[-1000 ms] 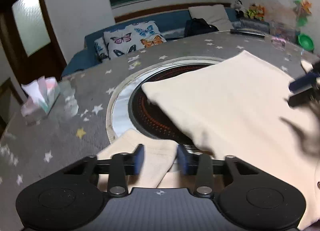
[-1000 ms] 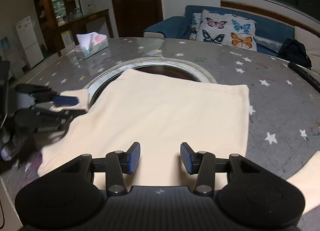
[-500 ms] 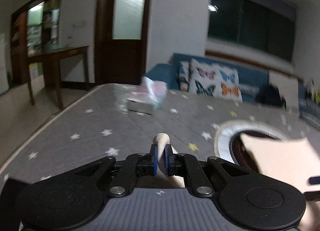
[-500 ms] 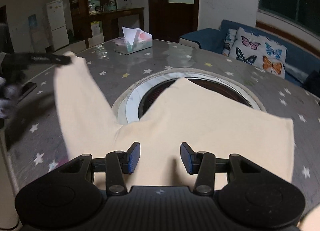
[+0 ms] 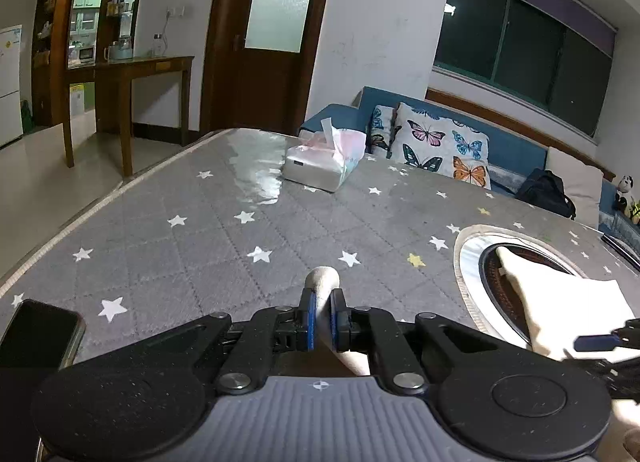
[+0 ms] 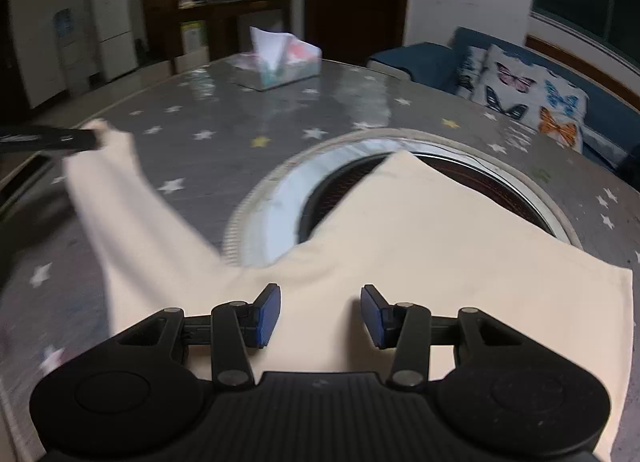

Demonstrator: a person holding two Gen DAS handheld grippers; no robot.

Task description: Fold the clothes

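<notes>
Swinging further out over the star-patterned bench (image 5: 208, 230), the left tool (image 5: 323, 316) is pinched tight on the end of the cream garment's (image 6: 420, 246) sleeve (image 6: 132, 222) — drawn out to the left and raised off the bench. Right tool (image 6: 318, 312) hovers with its blue pads wide apart, gripping nothing, over the garment's body — spread flat across the round inset (image 6: 280, 198), tissue box (image 5: 324, 164) well beyond.
</notes>
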